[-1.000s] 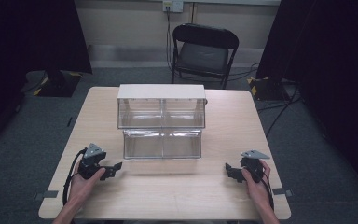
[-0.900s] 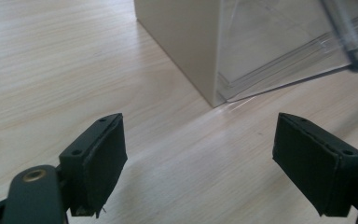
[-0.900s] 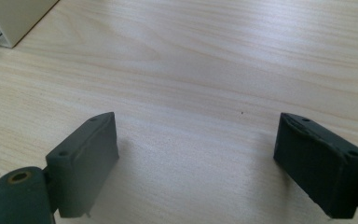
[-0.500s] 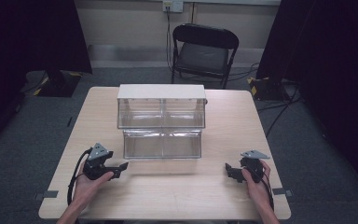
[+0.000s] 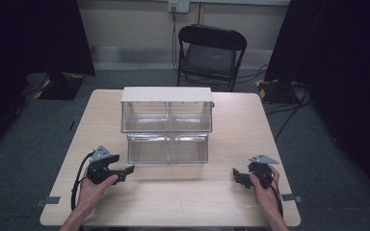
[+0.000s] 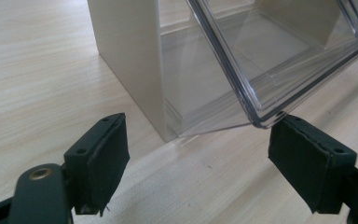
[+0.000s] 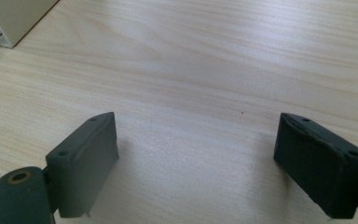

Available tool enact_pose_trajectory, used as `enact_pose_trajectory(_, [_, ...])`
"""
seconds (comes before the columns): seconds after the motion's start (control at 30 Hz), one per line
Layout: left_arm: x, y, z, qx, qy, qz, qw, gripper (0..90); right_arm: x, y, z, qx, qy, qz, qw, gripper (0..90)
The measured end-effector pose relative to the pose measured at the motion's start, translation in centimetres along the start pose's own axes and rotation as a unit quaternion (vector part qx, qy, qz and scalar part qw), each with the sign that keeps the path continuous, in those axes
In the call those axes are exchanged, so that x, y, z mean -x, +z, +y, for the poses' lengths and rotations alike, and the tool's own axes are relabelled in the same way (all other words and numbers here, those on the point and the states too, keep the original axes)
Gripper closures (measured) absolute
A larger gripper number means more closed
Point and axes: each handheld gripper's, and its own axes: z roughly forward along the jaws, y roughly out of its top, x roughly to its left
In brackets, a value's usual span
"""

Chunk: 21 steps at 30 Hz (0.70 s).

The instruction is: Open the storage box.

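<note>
Hand-held gripper on the left (image 5: 125,171) sitting low on the bench (image 5: 183,202) with jaws spread wide, nothing between them, aimed toward the lower left corner of the clear drawer unit (image 5: 167,127). Starting big: wooden bench, with a black folding chair (image 5: 211,53) behind it on the far side. Then the drawer unit itself, parked mid-bench, cream frame with see-through bins, long axis running left to right across the bench. Lower clear drawer (image 5: 167,148) looks tipped or pulled out toward the near edge; from the left gripper view its bottom corner (image 6: 265,119) hangs just above the far jaw pad, close but can't tell if touching. So the drawer lies just ahead and slightly to the right of that left gripper, definitely the nearer of the two. Right hand-held gripper (image 5: 240,176) also resting on the bench, jaws apart and holding nothing, well apart from the unit and facing mostly bare wood, with just the cream frame corner (image 7: 9,18) peeking in at the top left. Guessing the left one gets first go at the drawer front, needs a small nudge forward and up to get the lip between the pads
</note>
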Motion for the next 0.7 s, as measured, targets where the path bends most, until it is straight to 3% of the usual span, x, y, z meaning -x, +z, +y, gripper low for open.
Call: enact_pose_trajectory(0.7, [0.35,-0.17,0.08,0.006,0.005,-0.012,0.9999,20.9,0.00,0.00,0.00,0.000,0.000,0.000,1.0000,12.9])
